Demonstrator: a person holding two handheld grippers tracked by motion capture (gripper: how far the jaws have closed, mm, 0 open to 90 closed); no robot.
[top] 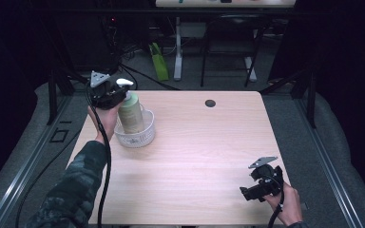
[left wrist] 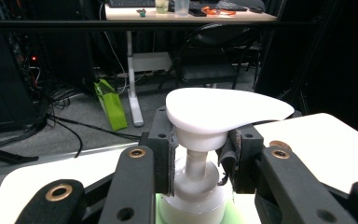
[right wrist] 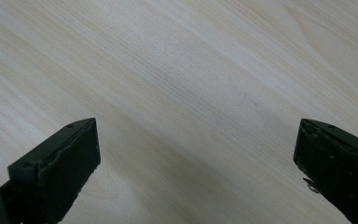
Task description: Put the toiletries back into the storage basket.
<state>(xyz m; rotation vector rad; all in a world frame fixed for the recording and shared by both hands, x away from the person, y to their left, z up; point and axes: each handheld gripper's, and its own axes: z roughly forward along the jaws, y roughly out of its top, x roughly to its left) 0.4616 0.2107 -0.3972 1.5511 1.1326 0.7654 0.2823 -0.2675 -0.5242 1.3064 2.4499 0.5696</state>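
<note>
A: Nearest you, your right gripper (top: pixel 264 184) idles low over the front right of the desk (top: pixel 204 156). Its jaws stand wide apart with bare wood between them, so it holds nothing.

B: Why keep it there?

A: My guess is that you parked it well apart from the work, so it stays clear of the other arm.

B: And the left?

A: Your left gripper (left wrist: pixel 200 161) is clamped on the pump bottle (top: pixel 131 111), at the far left of the desk. In the left gripper view the pads (left wrist: pixel 171 158) press the narrow white neck just beneath the flat pump head (left wrist: pixel 223 112). Gripping there makes sense: the neck fits the jaws and the head overhangs them, so the bottle should not slip down.

B: Where is the bottle itself?

A: It stands upright inside the small white basket (top: pixel 145 135), its green body rising well above the rim. I cannot tell whether its base touches the basket floor.

B: Anything in your way?

A: The basket wall rings the bottle, so a sideways pull would likely drag or tip the basket. Straight up looks safer. A dark round grommet (top: pixel 210 103) sits near the desk's far edge, apart from everything. Beyond the desk, a green bag (top: pixel 159 61) leans by a table leg among cables on the floor.
</note>
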